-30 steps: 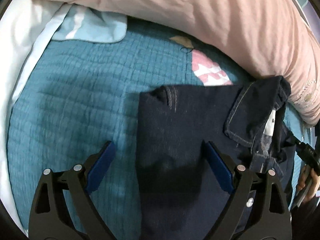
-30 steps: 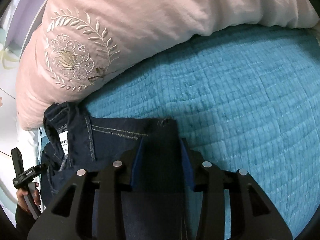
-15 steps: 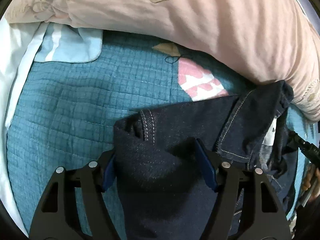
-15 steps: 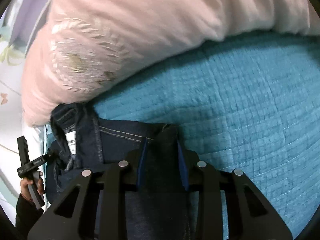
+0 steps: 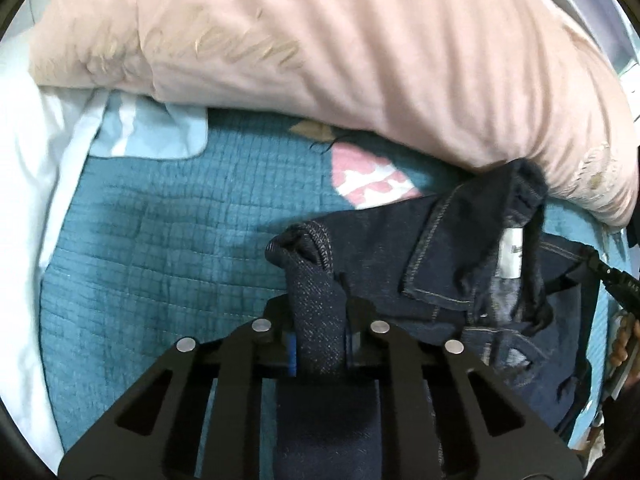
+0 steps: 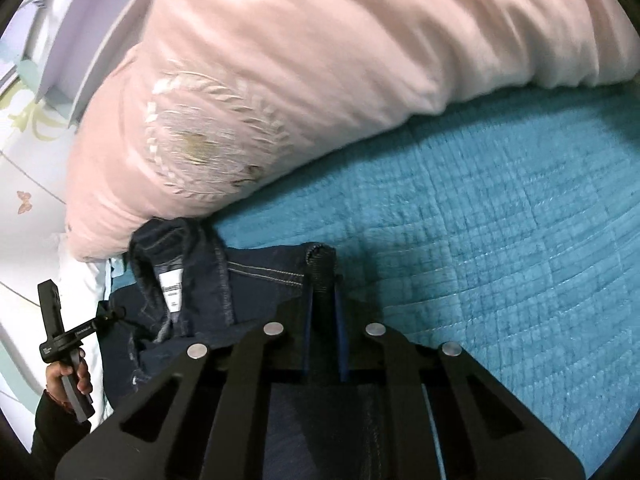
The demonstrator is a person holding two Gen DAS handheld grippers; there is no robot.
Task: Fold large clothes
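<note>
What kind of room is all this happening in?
Most likely a bedroom, on top of a bed. A big pink embroidered pillow lies along a teal quilted bedspread, with white sheets at the edge. Dark jeans are spread on the quilt, pinched by both grippers.

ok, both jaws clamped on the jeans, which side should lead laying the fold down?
Right, marginally. The right gripper pinches a thin, flat hem edge of the jeans, with bare quilt beside it. The left gripper holds a thick bunched wad, likelier to drop crooked.
</note>
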